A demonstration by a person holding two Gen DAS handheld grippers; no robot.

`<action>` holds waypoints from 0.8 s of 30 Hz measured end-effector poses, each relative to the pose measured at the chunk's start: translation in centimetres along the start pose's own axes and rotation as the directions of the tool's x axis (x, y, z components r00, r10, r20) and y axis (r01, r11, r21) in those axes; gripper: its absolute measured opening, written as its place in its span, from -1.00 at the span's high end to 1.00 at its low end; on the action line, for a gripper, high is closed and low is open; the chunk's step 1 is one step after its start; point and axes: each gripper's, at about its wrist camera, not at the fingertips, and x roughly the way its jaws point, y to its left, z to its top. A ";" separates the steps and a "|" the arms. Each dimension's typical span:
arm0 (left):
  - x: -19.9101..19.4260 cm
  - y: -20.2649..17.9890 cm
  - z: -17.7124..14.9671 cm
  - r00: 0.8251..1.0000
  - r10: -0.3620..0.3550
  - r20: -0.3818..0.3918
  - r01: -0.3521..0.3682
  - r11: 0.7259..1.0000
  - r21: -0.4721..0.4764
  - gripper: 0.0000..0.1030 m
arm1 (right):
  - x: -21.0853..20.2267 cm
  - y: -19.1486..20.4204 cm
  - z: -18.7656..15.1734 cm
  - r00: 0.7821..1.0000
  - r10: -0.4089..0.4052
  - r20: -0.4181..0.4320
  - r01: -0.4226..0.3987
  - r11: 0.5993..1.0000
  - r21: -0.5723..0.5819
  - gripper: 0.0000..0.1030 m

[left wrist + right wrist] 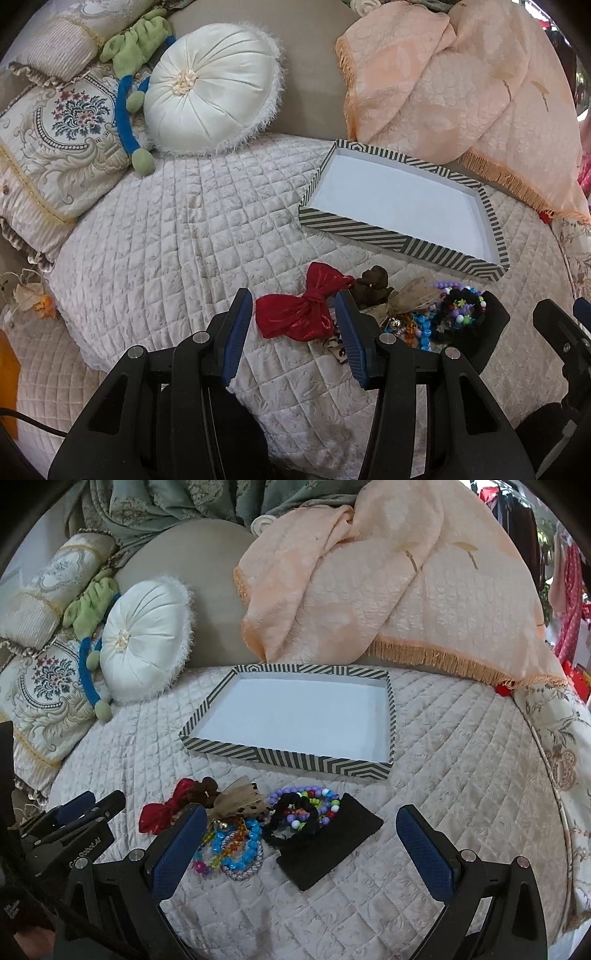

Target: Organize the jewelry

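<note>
Both grippers hover over the quilted bed cover (461, 775), nothing held in either. Left gripper (293, 332): jaws apart, empty, the red bow (295, 314) lies on the quilt in the gap between its blue pads (236, 332), not touched as far as I can tell. Right gripper (301, 853): jaws wide apart, empty, framing the jewelry pile from above. Pile sits on the quilt just in front of the striped tray (288, 755), which has a white inside with nothing in it. Pile contents, left to right in the right wrist view: red bow, brown scrunchie (207, 788) touching it, beige ribbon bow (240, 797), blue bead bracelet (243, 849) tangled with orange and pink beads, black scrunchie (295, 816) lying on a purple and multicolour bead bracelet (317, 801), all partly resting on a black cloth pad (332, 853). Tray is near the pile, not touching. Behind: round white cushion (214, 92), embroidered pillow (62, 147), green and blue plush toy (129, 81), peach fringed blanket (388, 590) draped over the headboard just beyond the tray's far edge.
</note>
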 end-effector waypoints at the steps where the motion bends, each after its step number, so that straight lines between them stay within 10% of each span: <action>1: -0.1 -0.1 0.0 1.000 0.001 0.002 -0.001 1.000 0.003 0.10 | 0.0 0.0 0.0 1.000 0.001 -0.001 -0.001 1.000 0.002 -0.99; 24: -3.6 0.8 -1.5 0.999 0.030 0.022 -0.030 0.999 -0.010 0.10 | -1.5 1.3 -1.1 0.999 0.041 0.001 -0.041 0.999 0.005 -0.99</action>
